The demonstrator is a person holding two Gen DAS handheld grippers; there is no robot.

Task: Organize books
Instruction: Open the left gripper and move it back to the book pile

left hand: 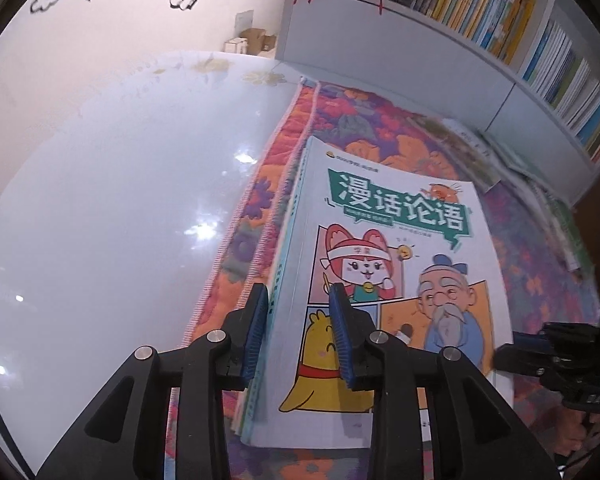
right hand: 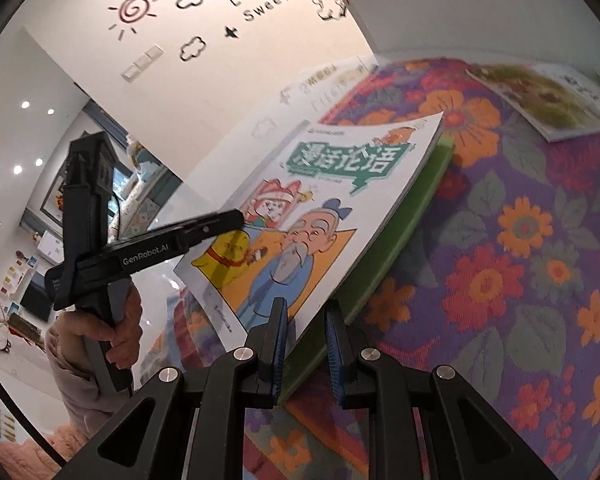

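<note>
Nearest the lens, black fingers with blue pads of the left gripper (left hand: 300, 292), pointing steeply down; straddles the spine corner of the comic book (left hand: 400, 240), one pad beside the spine, the other over the cover near the yellow cartoon figure; stands only narrowly apart, with the spine between; cannot tell whether the pads actually press on it.

Seen from the right wrist, reaches in from the left, its tip meeting the cover's left edge; gripped at the handle below by a hand (right hand: 116, 320) curled around it, a pale sleeve behind the wrist.

Right gripper (right hand: 306, 308) also angled down, coming at the opposite long edge; jaws nearly closed, clamped over the comic book's edge together with the green book (right hand: 400, 240) lying directly under it; left pad against the white cover, right pad against the green one.

Comic book tilted, cover facing up, stacked on the green book, over the floral cloth (right hand: 500, 280) near where it meets the glossy white table (left hand: 120, 180).

Farther back on the cloth, loose books (right hand: 540, 96), blurred; behind them a white bookshelf (left hand: 420, 40) filled with upright volumes.
</note>
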